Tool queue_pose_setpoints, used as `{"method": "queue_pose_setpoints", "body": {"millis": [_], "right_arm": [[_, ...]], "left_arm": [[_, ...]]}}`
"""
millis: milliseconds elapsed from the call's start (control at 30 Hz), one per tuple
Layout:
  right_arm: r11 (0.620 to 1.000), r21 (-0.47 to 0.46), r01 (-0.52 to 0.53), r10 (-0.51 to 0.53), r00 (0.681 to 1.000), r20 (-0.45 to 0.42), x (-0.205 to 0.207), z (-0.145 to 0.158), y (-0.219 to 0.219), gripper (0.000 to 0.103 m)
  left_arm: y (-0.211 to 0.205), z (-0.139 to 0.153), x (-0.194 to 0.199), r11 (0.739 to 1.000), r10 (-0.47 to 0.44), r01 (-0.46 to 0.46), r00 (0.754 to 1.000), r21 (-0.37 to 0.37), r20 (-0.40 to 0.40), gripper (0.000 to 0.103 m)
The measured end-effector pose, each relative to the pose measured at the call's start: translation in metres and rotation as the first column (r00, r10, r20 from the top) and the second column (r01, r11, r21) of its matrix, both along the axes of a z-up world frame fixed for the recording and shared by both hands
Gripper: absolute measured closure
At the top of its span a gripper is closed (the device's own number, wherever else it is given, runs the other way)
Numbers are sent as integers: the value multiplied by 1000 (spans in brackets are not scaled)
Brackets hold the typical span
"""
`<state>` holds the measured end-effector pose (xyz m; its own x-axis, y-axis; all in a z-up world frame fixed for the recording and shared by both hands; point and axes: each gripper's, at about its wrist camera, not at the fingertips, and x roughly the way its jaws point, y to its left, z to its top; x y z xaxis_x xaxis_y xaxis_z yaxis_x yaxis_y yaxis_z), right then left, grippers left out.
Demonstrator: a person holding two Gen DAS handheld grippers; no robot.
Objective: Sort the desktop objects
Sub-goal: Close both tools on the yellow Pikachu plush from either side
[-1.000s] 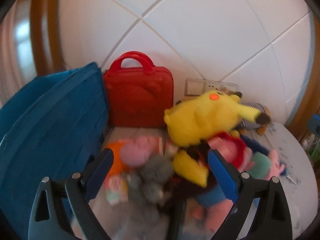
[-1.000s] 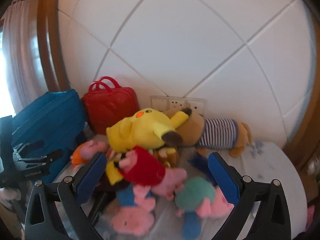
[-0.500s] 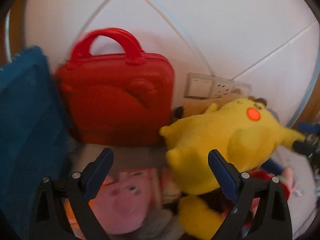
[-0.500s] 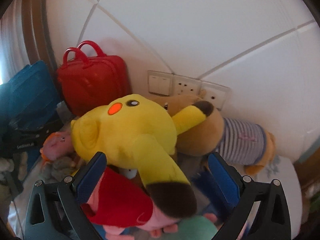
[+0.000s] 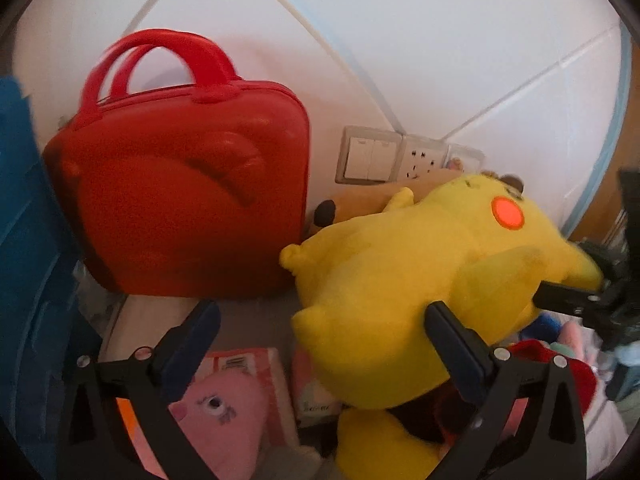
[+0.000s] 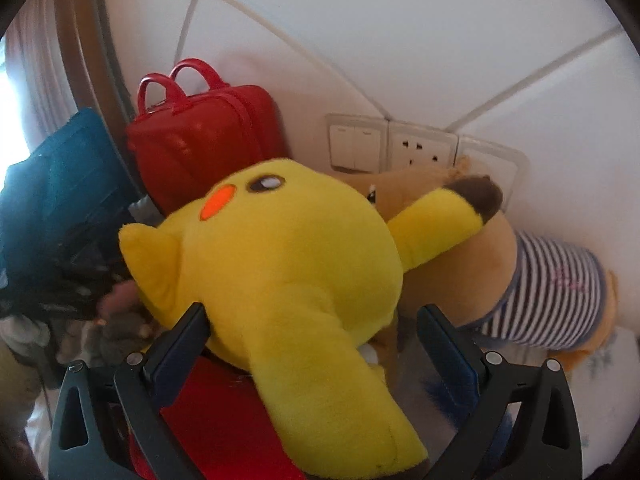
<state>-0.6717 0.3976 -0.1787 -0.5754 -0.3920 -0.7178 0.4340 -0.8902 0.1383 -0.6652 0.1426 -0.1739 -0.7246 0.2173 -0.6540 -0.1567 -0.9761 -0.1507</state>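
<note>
A yellow plush (image 5: pixel 420 280) lies on top of a pile of soft toys against the wall. My left gripper (image 5: pixel 320 324) hangs just over the pile with its jaws opening; the plush's body fills the right half of the gap, and the pads do not press on it. My right gripper (image 6: pixel 312 324) is open, and the yellow plush's (image 6: pixel 280 264) long ear runs down between its fingers, unclamped. A pink plush (image 5: pixel 224 412) lies under my left gripper. Red cloth of another toy (image 6: pixel 224 420) lies under the yellow one.
A red carry case (image 5: pixel 180 200) stands upright against the wall, with a blue bin (image 5: pixel 24 240) to its left. A brown plush in a striped shirt (image 6: pixel 540 288) lies behind the yellow one. Switches and sockets (image 5: pixel 400 156) sit on the white tiled wall.
Both grippers have come down and in toward the pile. The yellow plush, a way off a second ago, now fills the space at their fingers.
</note>
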Motion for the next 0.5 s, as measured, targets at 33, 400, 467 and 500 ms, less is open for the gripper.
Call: {"method": "queue_pose_setpoints", "body": {"millis": [33, 400, 467, 500], "right_arm": [[1000, -15, 7, -7, 1000, 7, 0, -2, 4, 0], [997, -65, 44, -45, 999, -15, 8, 1, 20, 0], [997, -66, 34, -37, 999, -34, 6, 5, 11, 0], [998, -61, 32, -33, 999, -24, 1, 4, 6, 0]], "left_arm": [[0, -1, 0, 1000, -4, 4, 1000, 6, 1, 0], [9, -27, -18, 985, -19, 15, 1000, 171, 19, 0], [7, -32, -20, 975, -26, 20, 999, 220, 24, 0], [7, -35, -22, 971, -26, 20, 999, 236, 24, 0]]}}
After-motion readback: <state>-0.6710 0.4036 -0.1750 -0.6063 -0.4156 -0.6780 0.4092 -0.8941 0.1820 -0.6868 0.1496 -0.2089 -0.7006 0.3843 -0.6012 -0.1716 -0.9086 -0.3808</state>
